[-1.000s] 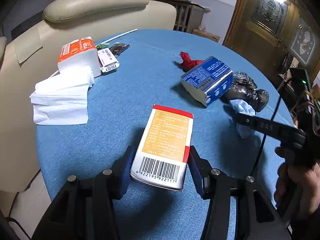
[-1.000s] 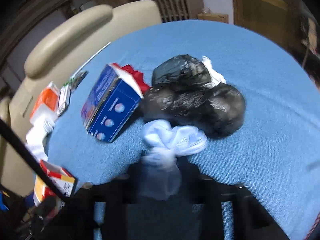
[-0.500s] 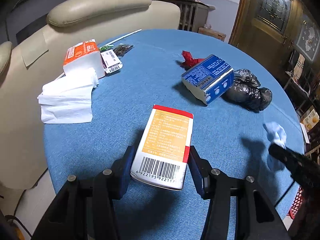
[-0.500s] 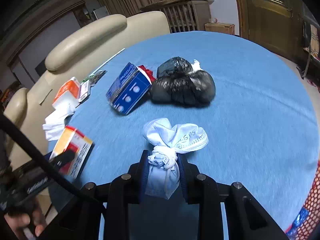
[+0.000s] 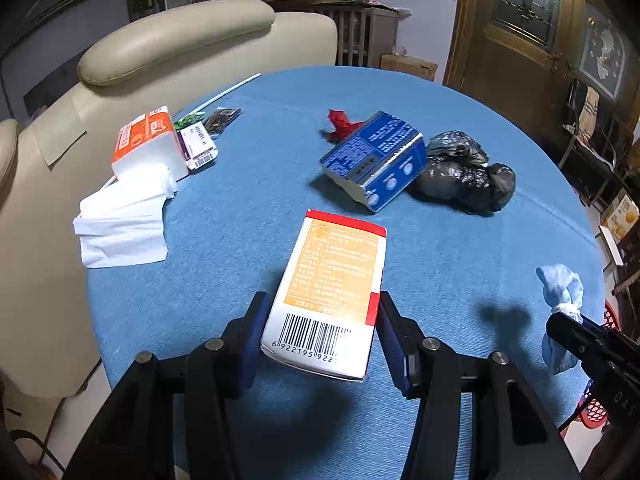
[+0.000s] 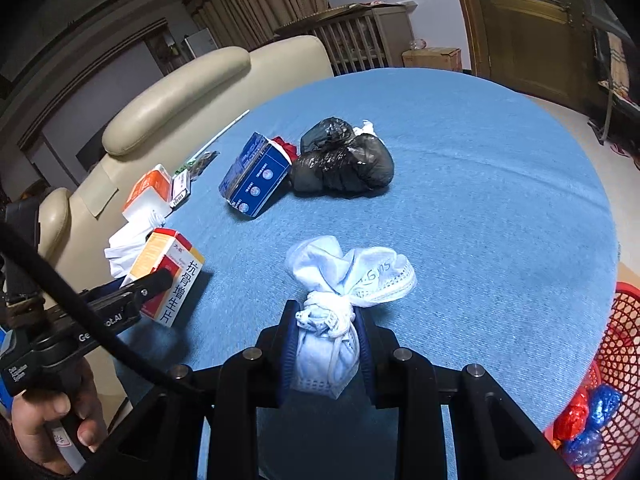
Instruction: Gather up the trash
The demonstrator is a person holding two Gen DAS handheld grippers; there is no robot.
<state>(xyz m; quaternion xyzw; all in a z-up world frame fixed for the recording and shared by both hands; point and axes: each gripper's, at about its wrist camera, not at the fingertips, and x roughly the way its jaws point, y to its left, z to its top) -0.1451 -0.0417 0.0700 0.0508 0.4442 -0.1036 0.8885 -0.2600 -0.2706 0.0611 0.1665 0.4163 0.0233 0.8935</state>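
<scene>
My left gripper (image 5: 320,332) is shut on an orange and white medicine box (image 5: 332,292), held above the blue table (image 5: 256,200); the box also shows in the right wrist view (image 6: 168,276). My right gripper (image 6: 326,340) is shut on a knotted light-blue face mask (image 6: 340,280), lifted over the table's near side; the mask also shows in the left wrist view (image 5: 560,292). A blue carton (image 5: 376,160), a black plastic bag (image 5: 464,172) and a red wrapper (image 5: 340,124) lie at the table's middle.
A red mesh basket (image 6: 604,392) with red and blue wrappers stands below the table's right edge. A tissue pack (image 5: 146,144) with loose tissues (image 5: 120,224), small packets (image 5: 200,144) and a white stick (image 5: 228,92) lie at the left. A beige armchair (image 5: 180,36) stands behind.
My right gripper has lifted the mask away from the black bag and drawn it back toward the table's near right edge. The left gripper holds the box as before.
</scene>
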